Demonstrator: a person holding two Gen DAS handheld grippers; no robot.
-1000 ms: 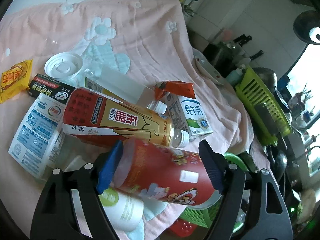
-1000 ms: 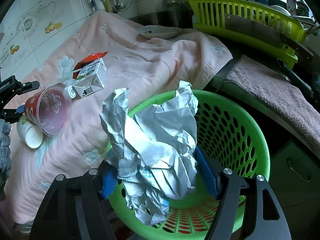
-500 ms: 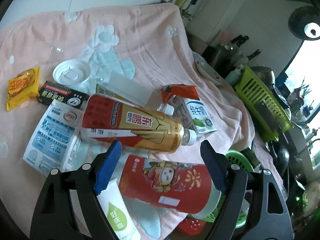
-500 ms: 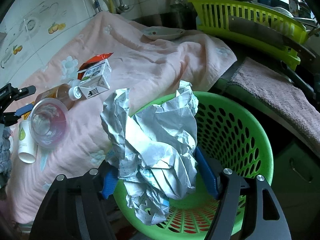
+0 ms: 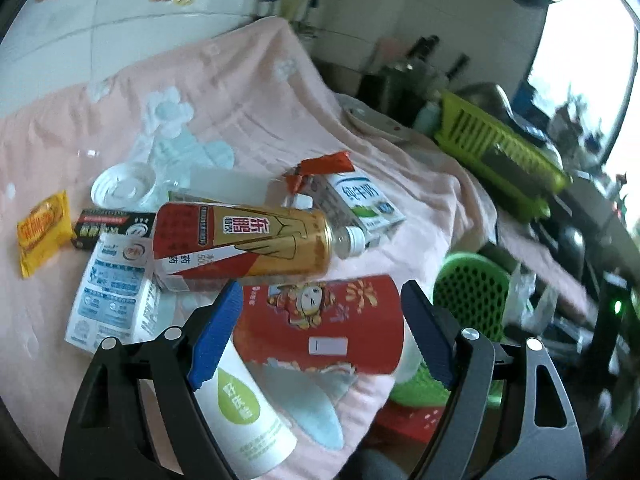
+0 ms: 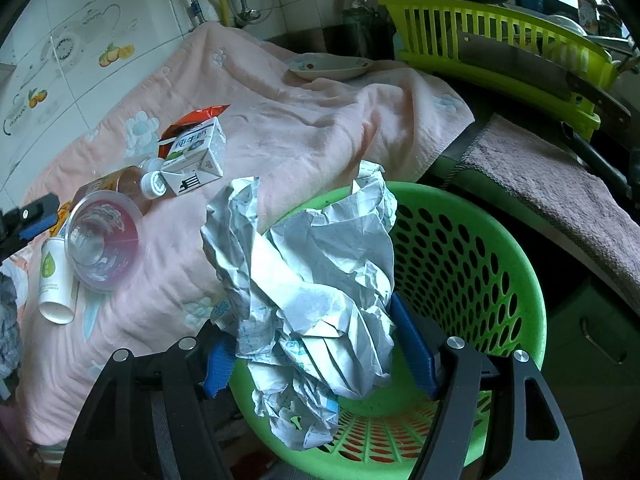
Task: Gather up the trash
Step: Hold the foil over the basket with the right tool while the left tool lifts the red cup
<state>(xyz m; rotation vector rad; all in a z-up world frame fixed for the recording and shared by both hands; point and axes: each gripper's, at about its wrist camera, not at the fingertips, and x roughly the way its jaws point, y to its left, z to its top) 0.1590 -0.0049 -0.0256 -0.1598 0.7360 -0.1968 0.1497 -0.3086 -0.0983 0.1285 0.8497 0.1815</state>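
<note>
So the right gripper [image 6: 320,344] has its fingers clamped on a big wad of crumpled paper [image 6: 312,272], held over the mouth of the green basket [image 6: 492,280], which sits just off the edge of the pink towel [image 6: 304,128]. The left gripper [image 5: 320,334] is spread wide, with the red cup [image 5: 320,324] lying on its side between the blue pads [image 5: 214,336]; can't quite tell if a pad touches it, looks like not. Just beyond the cup is the red-and-gold bottle [image 5: 248,244], then a milk carton [image 5: 360,204]. A white paper cup [image 5: 244,416] lies beside the red one.
</note>
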